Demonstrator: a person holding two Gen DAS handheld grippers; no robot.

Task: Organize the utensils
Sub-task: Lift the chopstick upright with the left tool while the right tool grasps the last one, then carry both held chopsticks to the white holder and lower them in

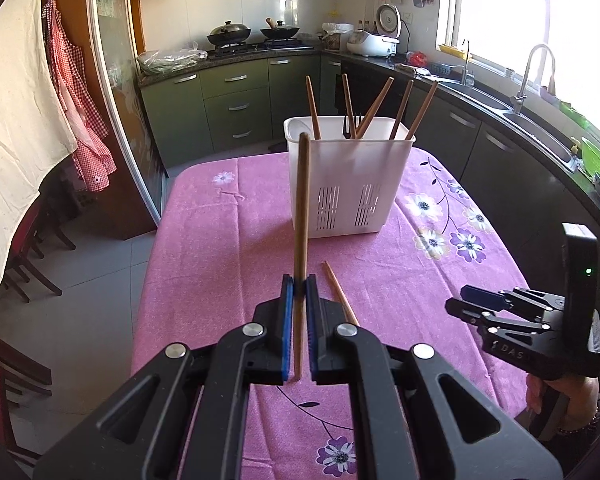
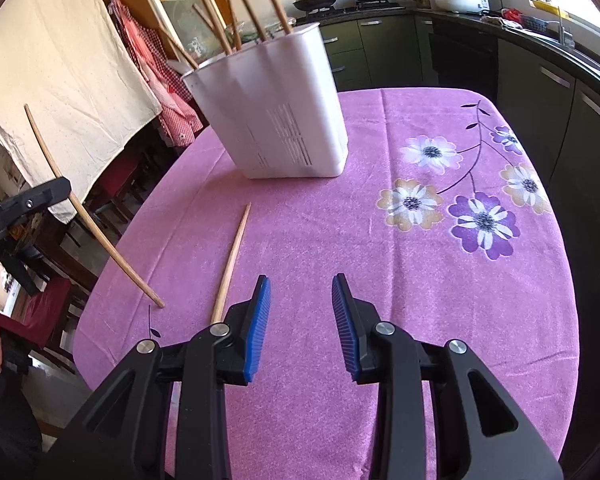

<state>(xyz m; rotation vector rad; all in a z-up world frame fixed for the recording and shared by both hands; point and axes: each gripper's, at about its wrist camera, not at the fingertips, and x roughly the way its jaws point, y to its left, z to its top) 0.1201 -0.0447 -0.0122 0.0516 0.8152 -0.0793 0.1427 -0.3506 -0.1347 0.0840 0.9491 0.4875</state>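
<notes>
One chopstick [image 1: 301, 216] clamped upright in left claw [image 1: 299, 292], short of white holder [image 1: 350, 184]. Another chopstick [image 2: 231, 264] flat on pink surface [image 2: 380, 280], just left of empty, parted right claw [image 2: 300, 320]. Light, stiff, likely slippery; best pinched mid-length.

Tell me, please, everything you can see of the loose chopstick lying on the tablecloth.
The loose chopstick is a slim, light-brown stick, wood by its look, tapering to one end. It lies flat on the pink flowered tablecloth, between the white utensil holder and the open right gripper, untouched by either. Its near end passes behind that gripper's finger. The left gripper holds another chopstick.
</notes>
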